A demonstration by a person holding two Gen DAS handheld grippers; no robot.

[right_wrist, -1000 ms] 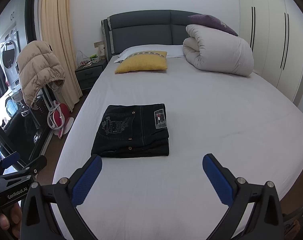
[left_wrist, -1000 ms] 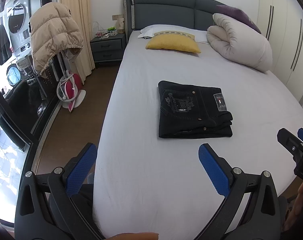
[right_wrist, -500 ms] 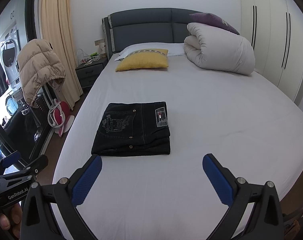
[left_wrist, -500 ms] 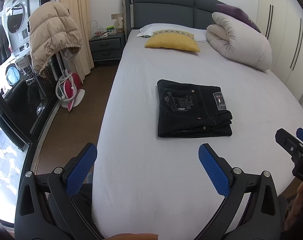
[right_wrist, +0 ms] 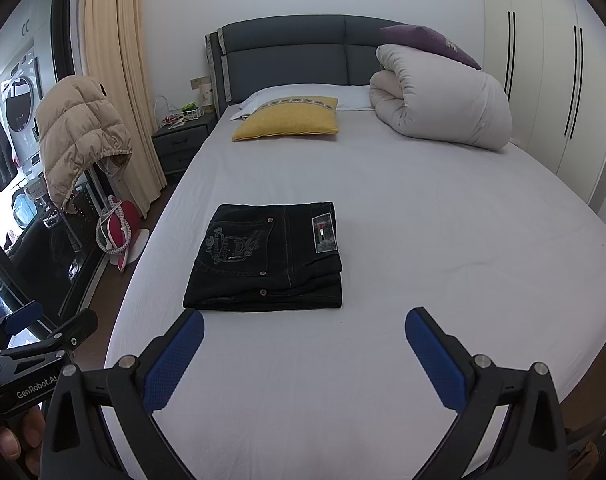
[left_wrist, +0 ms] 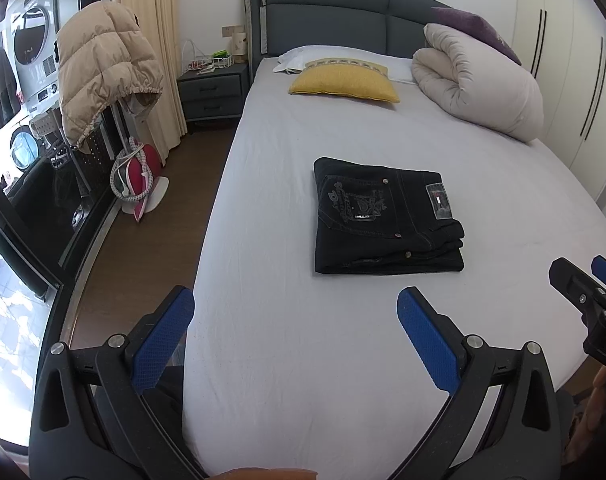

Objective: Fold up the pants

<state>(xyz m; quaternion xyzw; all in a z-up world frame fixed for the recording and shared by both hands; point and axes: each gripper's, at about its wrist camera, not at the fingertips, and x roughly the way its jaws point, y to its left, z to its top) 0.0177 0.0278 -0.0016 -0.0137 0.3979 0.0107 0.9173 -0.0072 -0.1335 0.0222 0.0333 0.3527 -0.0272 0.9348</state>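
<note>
Black pants (left_wrist: 383,220) (right_wrist: 269,258) lie folded into a compact rectangle on the white bed (left_wrist: 343,360) (right_wrist: 443,240), embroidered pocket and label facing up. My left gripper (left_wrist: 295,316) hovers open above the sheet, short of the pants, holding nothing. My right gripper (right_wrist: 303,336) is also open and empty, just in front of the folded bundle. Each gripper shows at the edge of the other's view: the right one (left_wrist: 583,296) at the far right, the left one (right_wrist: 39,340) at the lower left.
A yellow pillow (right_wrist: 289,120) and a rolled white duvet (right_wrist: 439,104) lie near the grey headboard. A nightstand (left_wrist: 213,92), a beige jacket (left_wrist: 103,68) on a stand and a pink object (left_wrist: 137,176) line the wooden floor on the left. White wardrobes (right_wrist: 551,100) stand on the right.
Both grippers have drawn back slightly from the bed; the pants stay folded and still. Both remain open.
</note>
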